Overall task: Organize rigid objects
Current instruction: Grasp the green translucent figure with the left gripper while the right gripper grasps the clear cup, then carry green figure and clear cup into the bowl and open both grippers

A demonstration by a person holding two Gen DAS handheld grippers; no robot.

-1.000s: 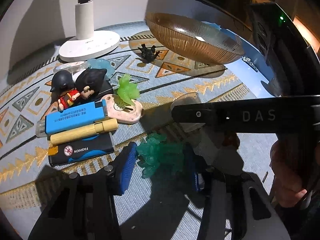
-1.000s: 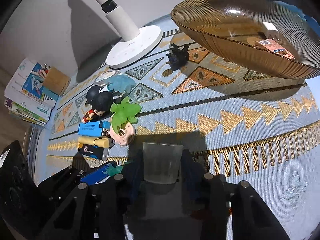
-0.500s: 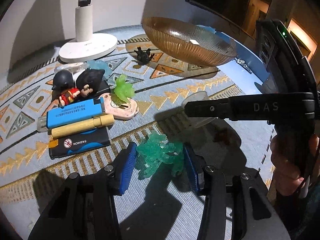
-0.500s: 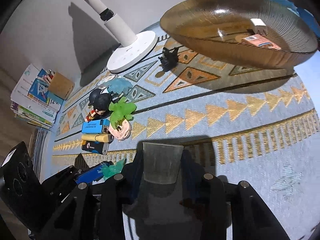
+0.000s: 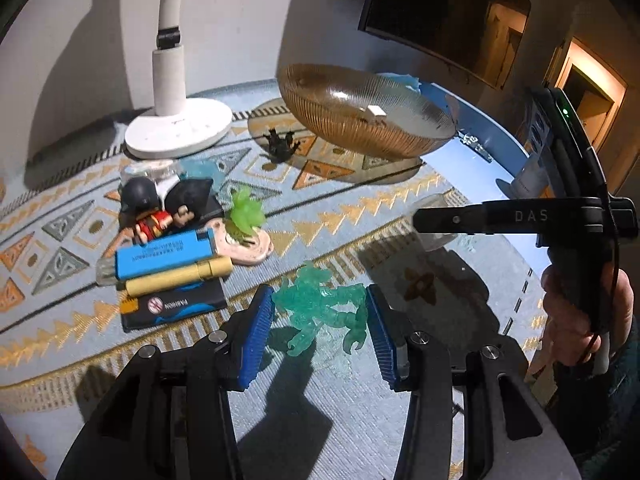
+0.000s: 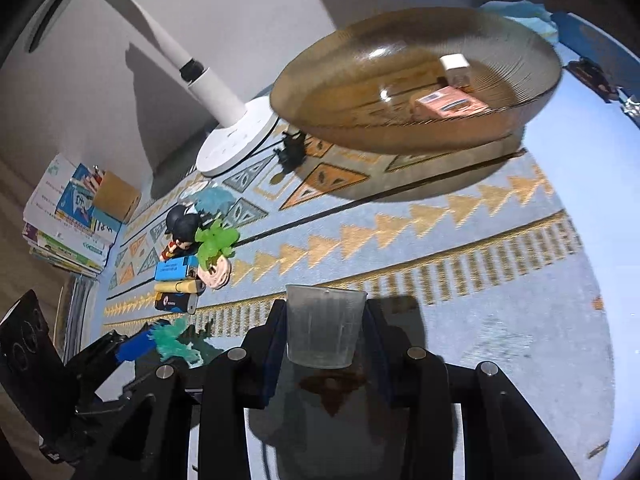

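Right now the left gripper has its blue-padded jaws pinching a translucent green figure, held above the patterned mat on the surface. Just beyond the figure, toward the white lamp, lie a dark lighter, a tan tube and a blue lighter side by side, with two dolls behind them. The right gripper has its jaws pressed against a clear plastic cup, upright and lifted off the mat. Beyond the cup, an amber glass bowl holds a small orange box and a white block.
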